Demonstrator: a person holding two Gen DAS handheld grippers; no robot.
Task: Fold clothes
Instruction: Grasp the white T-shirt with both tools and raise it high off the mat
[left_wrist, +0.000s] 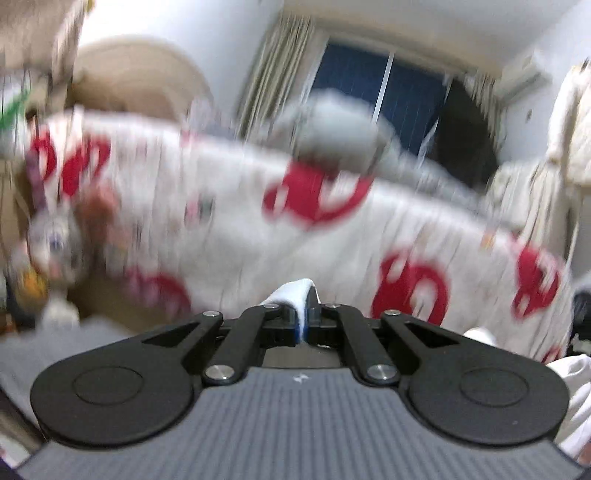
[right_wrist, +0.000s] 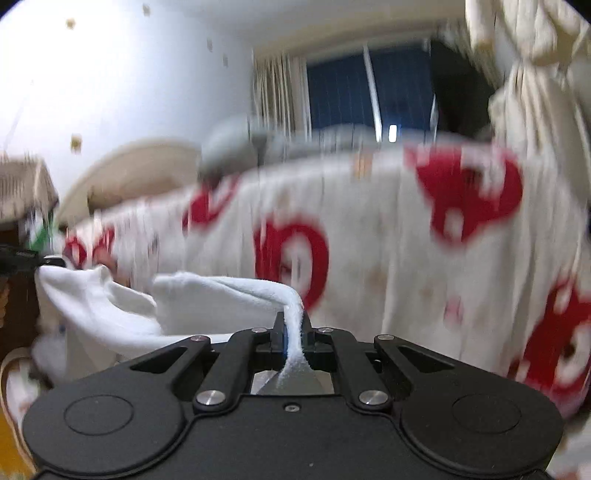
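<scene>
Left tongs (left_wrist: 303, 314): clamped on a white garment (left_wrist: 291, 291) edge.
Right tongs (right_wrist: 293, 328): clamped on the white garment (right_wrist: 207, 295), which stretches leftward from them.
Bedspread (right_wrist: 388, 240): beyond both.

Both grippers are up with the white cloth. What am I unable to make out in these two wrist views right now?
- White fleecy cloth: its lower part and what garment it is, cut off behind the right gripper body.
- Left wrist view: only a pinched tuft shows in the left gripper.
- Red-and-white patterned bed cover: print smeared by motion blur, both views.
- Clutter at left: blurred beyond telling.
</scene>
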